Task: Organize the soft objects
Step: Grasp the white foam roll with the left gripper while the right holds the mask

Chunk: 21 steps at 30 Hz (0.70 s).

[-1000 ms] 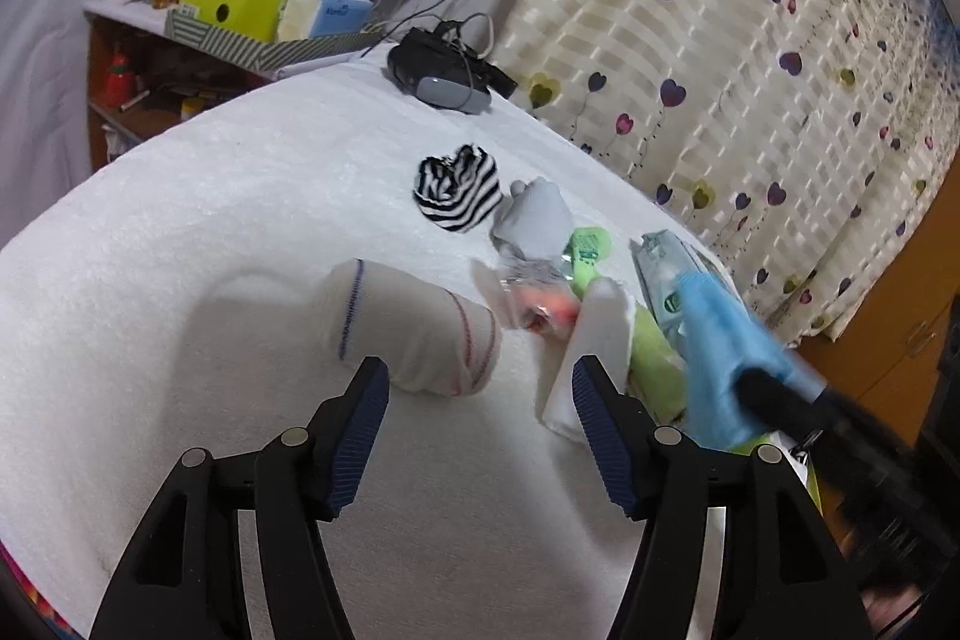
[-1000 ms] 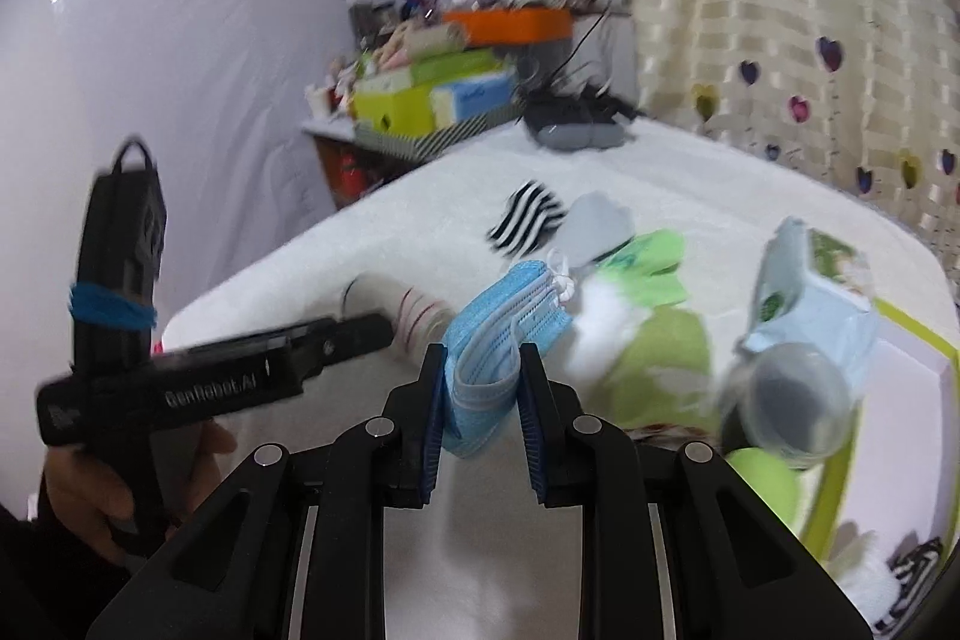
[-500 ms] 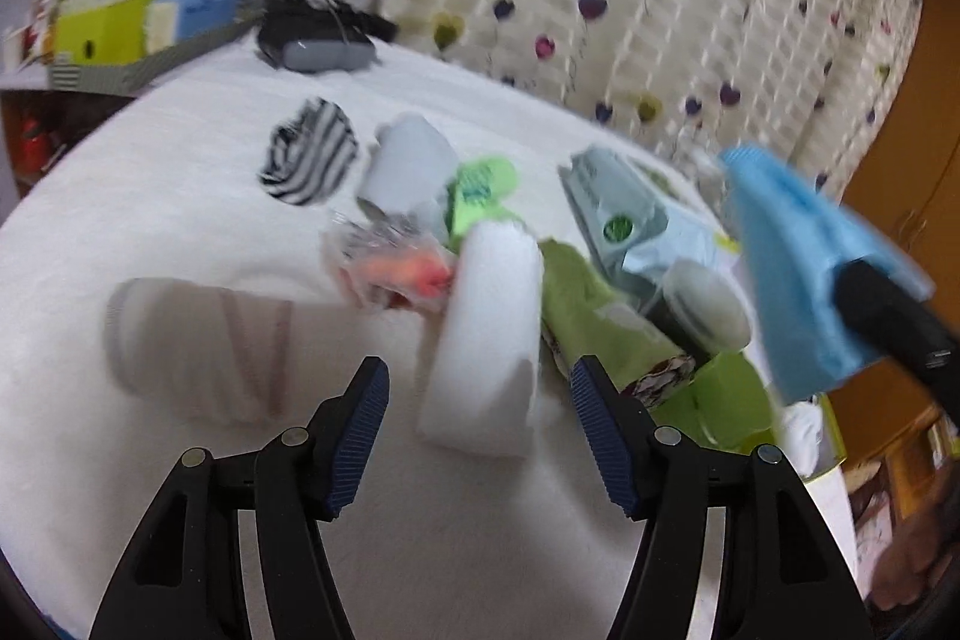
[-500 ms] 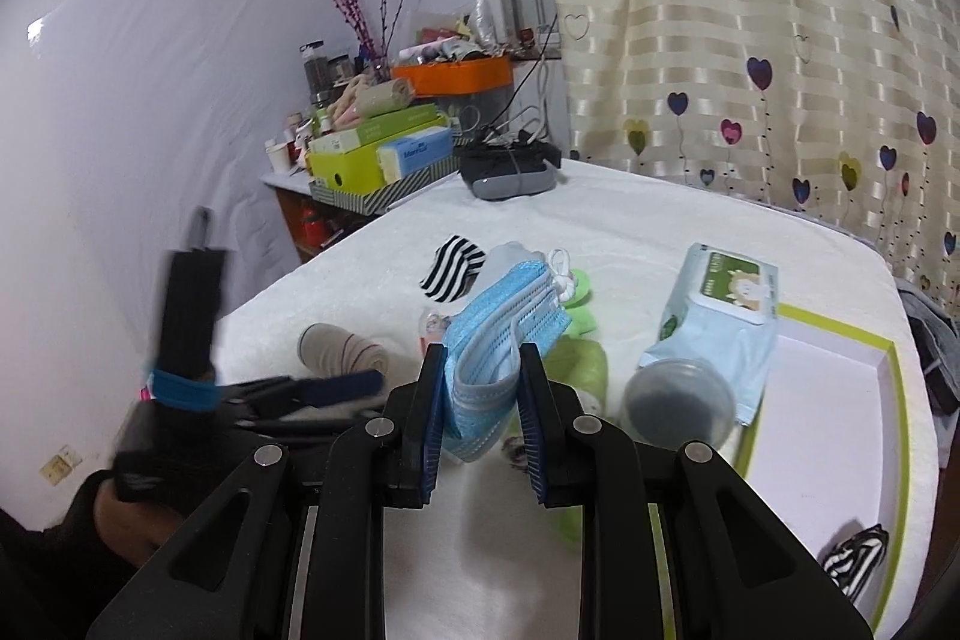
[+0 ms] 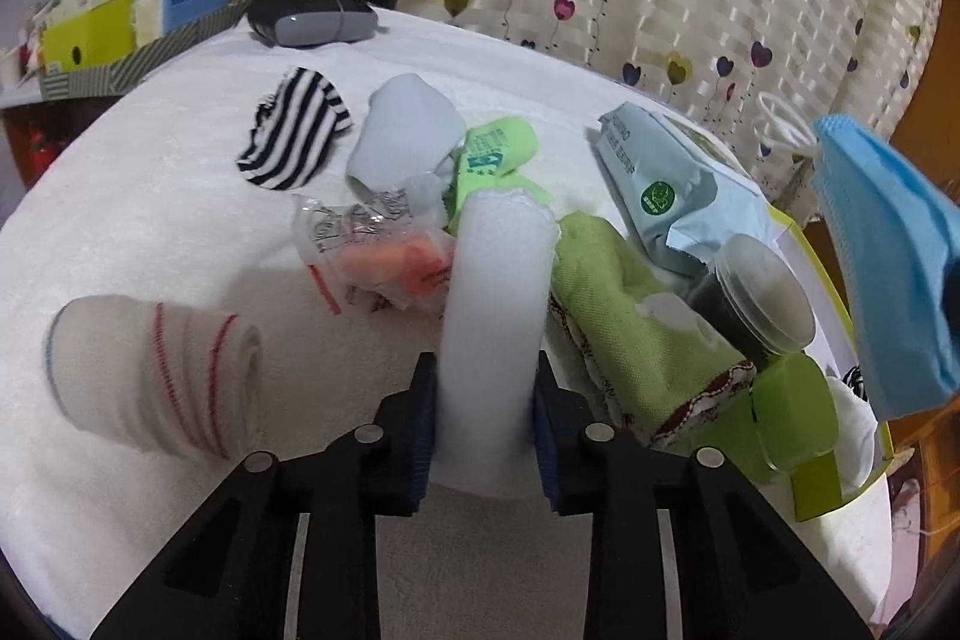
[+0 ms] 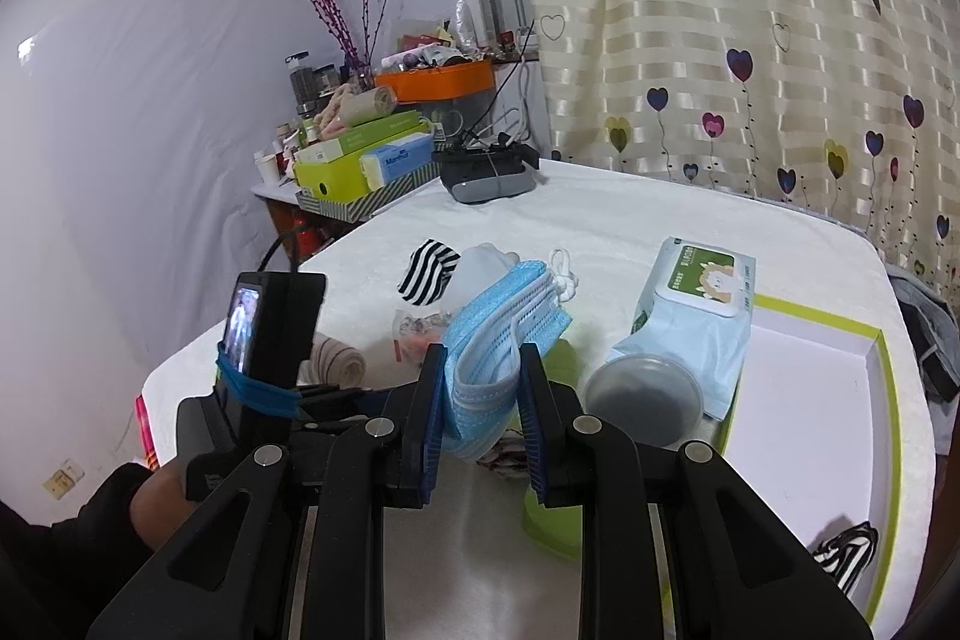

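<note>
Gripping underway: white foam roll (image 5: pixel 495 316) is clamped between the pads of the L gripper (image 5: pixel 485 421), jaws having just been closing onto it; roll lies on the white tablecloth (image 5: pixel 150 196), its far end against the green pkt (image 5: pixel 489 154), green cloth (image 5: pixel 636 334) touching its right side. Roll judged soft, so squash under the pads is expected.

R gripper (image 6: pixel 480 409) is shut on the blue face-mask stack (image 6: pixel 501 334), held up off the table, ear loops dangling at the far end. Same stack is seen at the right edge of the L view.

Step judged: pick of 2nd soft item w/ L while R carries masks. Next move calls for a straight lift of the roll clear of the plastic bag w/ orange items (image 5: pixel 384 256) and the cloth, then transfer to the green-edged tray (image 6: pixel 882 400) at right; the lidded jar (image 6: pixel 642 397) and wipes pack (image 6: pixel 696 316) sit near the tray edge and need clearing.

Still loose on the table: bandage roll (image 5: pixel 156 382), striped sock (image 5: pixel 294 136), pale grey sock (image 5: pixel 408 130).

Hard to tell: roll's underside and near end are hidden by the fingers; tray's near corner is cut off, only a striped item (image 6: pixel 846 556) shows in it. Grip depth can't be judged.
</note>
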Available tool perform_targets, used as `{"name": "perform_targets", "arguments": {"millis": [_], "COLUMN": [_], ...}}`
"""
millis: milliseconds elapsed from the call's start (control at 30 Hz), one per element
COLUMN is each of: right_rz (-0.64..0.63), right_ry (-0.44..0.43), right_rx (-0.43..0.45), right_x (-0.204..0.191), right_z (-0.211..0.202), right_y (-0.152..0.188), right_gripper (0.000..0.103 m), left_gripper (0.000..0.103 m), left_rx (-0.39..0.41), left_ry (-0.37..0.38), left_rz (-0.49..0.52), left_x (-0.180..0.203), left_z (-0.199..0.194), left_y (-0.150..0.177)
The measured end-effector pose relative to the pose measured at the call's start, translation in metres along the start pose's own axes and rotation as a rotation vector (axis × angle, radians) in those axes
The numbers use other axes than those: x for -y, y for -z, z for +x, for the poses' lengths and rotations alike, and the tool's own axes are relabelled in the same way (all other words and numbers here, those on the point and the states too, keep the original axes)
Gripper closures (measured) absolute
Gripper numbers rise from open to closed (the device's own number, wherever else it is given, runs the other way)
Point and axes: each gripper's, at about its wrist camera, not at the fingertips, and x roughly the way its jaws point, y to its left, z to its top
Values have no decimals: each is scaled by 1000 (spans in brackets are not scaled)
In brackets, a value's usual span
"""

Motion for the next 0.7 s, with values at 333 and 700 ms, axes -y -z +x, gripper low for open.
{"name": "perform_targets", "arguments": {"millis": [333, 700], "right_rz": [7, 16], "right_ry": [18, 62], "right_rx": [20, 53], "right_x": [-1, 1], "right_z": [-18, -46], "right_y": [6, 14], "right_gripper": [79, 79], "left_gripper": [77, 77], "left_rx": [92, 165], "left_ry": [36, 116], "left_rz": [-22, 27], "left_x": [7, 38], "left_z": [-53, -95], "left_y": [10, 15]}}
